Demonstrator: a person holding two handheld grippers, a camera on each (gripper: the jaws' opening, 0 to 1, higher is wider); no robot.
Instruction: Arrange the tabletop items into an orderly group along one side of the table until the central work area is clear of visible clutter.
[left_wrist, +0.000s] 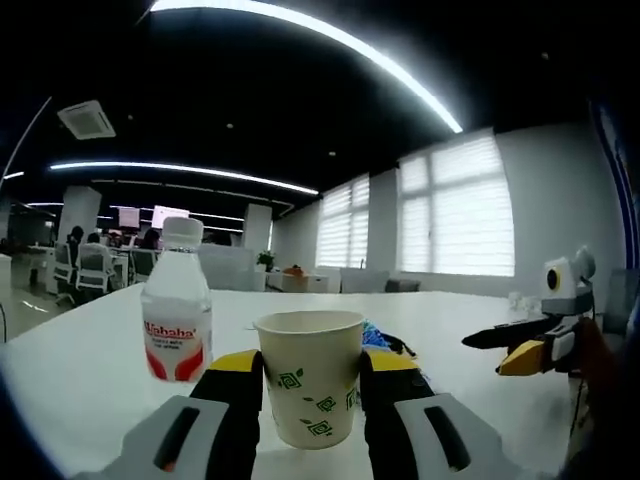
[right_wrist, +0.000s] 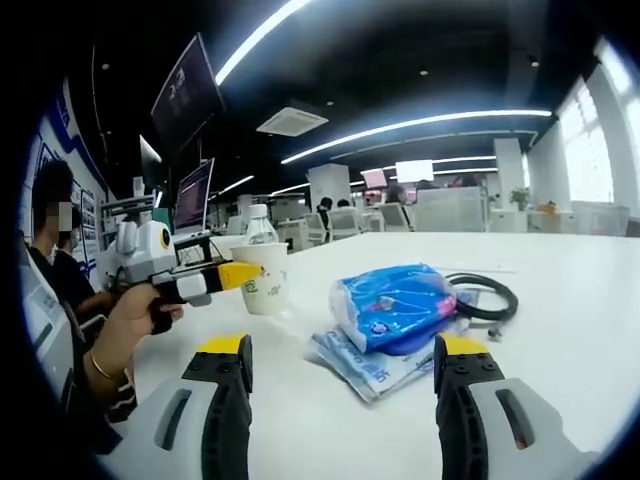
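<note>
We are reading one word in the left gripper view. The water bottle (left_wrist: 177, 303) is wearing a red and white label (left_wrist: 172, 345), and it is saying "Wahaha" in red letters. Smaller print is sitting under that word, but it is too tiny for us to read. The paper cup (left_wrist: 310, 373) is showing only green leaf pictures, no words.

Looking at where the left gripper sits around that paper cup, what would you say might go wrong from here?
The left gripper straddles the paper cup; squeezing hard could crush its thin wall, or tip it if it slips. The water bottle stands close beside the cup, so a sideways sweep might knock it over. The right gripper is open near the blue packet and black cable, which could snag.
</note>
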